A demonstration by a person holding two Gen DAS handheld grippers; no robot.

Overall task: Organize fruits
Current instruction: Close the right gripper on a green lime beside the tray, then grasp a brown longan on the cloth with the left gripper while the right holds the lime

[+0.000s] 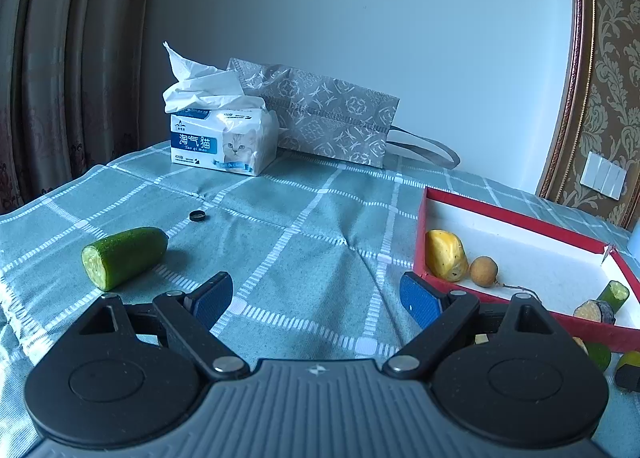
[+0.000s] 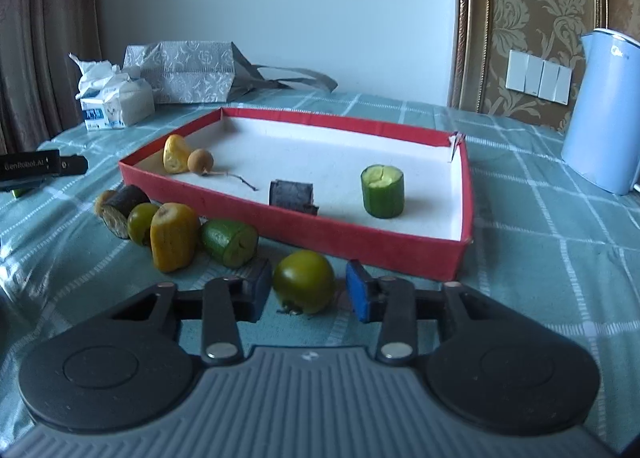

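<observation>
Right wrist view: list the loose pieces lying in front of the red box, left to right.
Dark-skinned chunk → small green fruit → yellow piece → green cucumber chunk → round green fruit between the right gripper fingers.

A checked teal tablecloth (image 2: 520, 217) carries a red tray (image 2: 304, 234), loose fruit pieces (image 2: 174, 236) and tissues (image 1: 224, 141).
</observation>
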